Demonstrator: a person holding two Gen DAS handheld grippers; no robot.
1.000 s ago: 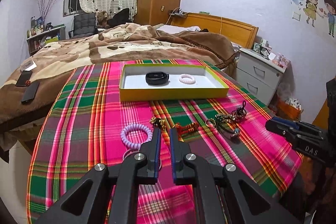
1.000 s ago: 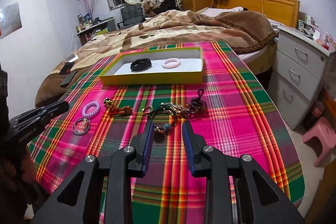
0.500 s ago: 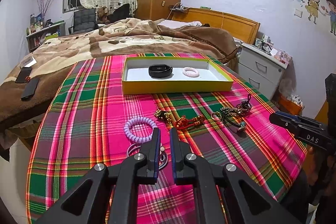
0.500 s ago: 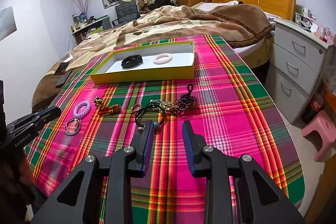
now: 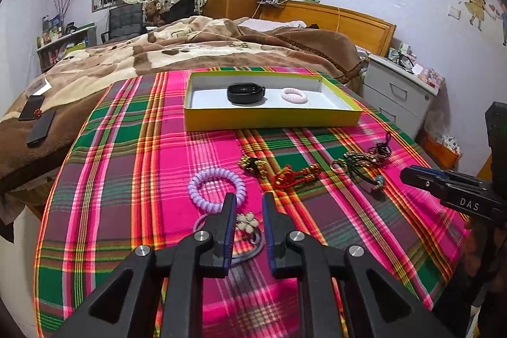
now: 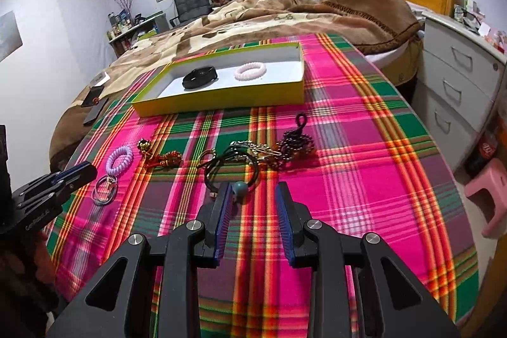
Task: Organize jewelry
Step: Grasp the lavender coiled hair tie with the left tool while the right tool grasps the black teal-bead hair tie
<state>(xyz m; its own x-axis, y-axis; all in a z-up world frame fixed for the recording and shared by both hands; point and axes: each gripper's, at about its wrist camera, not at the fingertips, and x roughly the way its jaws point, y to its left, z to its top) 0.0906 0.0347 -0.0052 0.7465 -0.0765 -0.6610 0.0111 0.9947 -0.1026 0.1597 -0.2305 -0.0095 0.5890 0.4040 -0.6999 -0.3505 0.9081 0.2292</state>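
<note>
Jewelry lies scattered on the plaid tablecloth [image 5: 133, 154] on the near side of the yellow box [image 5: 269, 117], which already holds a black band [image 5: 245, 93] and a pale coil [image 5: 294, 95]. My left gripper [image 5: 248, 205] partly hides a flower-charm ring [image 5: 245, 222]; its jaws have just been opening and stand released around the charm, not pressing it. The lilac coil [image 5: 217, 184] lies between it and the box. My right gripper [image 6: 252, 195] hangs unclenched over a black cord [image 6: 231, 167] with a teal bead [image 6: 239, 191], closer than before. The tangled pieces' directions I cannot make out.
</note>
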